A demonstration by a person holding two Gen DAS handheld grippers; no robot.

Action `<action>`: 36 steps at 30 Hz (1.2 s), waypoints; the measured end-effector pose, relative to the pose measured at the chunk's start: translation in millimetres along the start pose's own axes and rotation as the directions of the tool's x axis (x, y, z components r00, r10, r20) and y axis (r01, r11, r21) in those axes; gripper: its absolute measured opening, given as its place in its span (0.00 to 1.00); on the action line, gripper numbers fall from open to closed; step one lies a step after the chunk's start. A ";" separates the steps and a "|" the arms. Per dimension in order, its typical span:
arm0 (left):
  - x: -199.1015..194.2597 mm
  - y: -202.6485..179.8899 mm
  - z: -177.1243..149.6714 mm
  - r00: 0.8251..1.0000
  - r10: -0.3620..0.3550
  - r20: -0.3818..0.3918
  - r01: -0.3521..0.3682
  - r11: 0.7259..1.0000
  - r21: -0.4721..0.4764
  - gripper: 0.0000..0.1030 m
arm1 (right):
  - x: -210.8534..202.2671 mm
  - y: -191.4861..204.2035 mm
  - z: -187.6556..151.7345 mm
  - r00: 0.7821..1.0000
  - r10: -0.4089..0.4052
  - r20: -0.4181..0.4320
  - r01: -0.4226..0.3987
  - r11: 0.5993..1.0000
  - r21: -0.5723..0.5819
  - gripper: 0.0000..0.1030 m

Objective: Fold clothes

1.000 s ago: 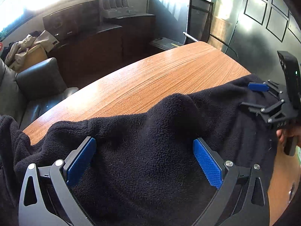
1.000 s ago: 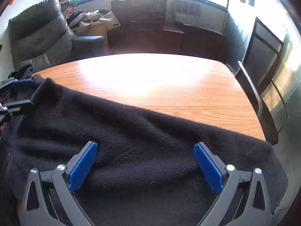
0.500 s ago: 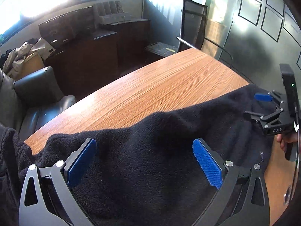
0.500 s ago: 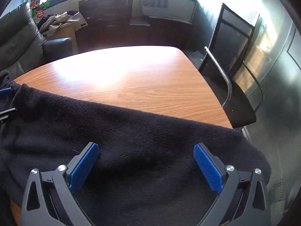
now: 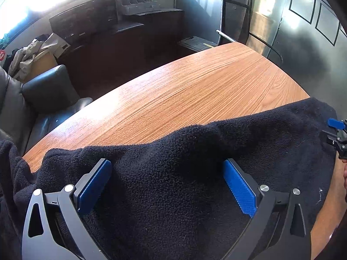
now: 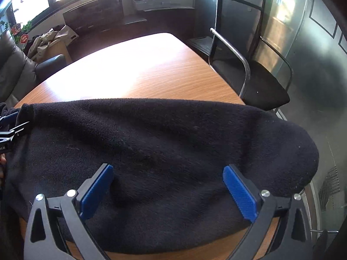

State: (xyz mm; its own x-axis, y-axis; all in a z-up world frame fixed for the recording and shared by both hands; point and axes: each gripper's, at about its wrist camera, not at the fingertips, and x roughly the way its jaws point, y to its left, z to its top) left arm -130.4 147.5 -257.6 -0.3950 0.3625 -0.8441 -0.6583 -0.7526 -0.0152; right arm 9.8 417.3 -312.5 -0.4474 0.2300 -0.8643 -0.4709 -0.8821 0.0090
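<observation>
A black fleece garment (image 5: 177,173) lies spread along the near edge of the wooden table (image 5: 195,86). My left gripper (image 5: 167,184) is open above it, blue pads wide apart with fleece under and between them. The same fleece (image 6: 162,147) fills the right wrist view, its right end hanging past the table corner. My right gripper (image 6: 168,188) is open over the cloth too, nothing pinched. In the left wrist view the right gripper's tip (image 5: 337,130) shows at the far right edge. At the left edge of the right wrist view I see the left gripper's tip (image 6: 9,125).
A black mesh office chair (image 6: 249,69) stands at the table's right corner. A dark leather armchair (image 5: 39,99) sits off the left side. Dark cabinets (image 5: 108,28) and a pile of light clothing (image 5: 32,52) line the window wall. Bare tabletop (image 6: 141,69) stretches beyond the fleece.
Both grippers have drawn back toward the near edge and stayed open. The right gripper swung rightward, so the chair now shows more fully; more bare table appears beyond the fleece.
</observation>
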 end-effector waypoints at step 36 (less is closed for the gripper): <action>-84.1 -59.3 -81.2 0.987 -0.159 0.015 0.152 0.967 0.203 1.00 | -61.1 -167.9 -15.4 0.996 0.070 -0.058 -0.070 0.997 -0.006 1.00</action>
State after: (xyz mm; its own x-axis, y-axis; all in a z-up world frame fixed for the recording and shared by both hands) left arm -6.2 117.1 -229.2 -0.2951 0.4856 -0.8229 -0.8268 -0.5614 -0.0348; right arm 127.9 545.0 -268.9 -0.4343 0.1433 -0.8893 -0.4336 -0.8986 0.0669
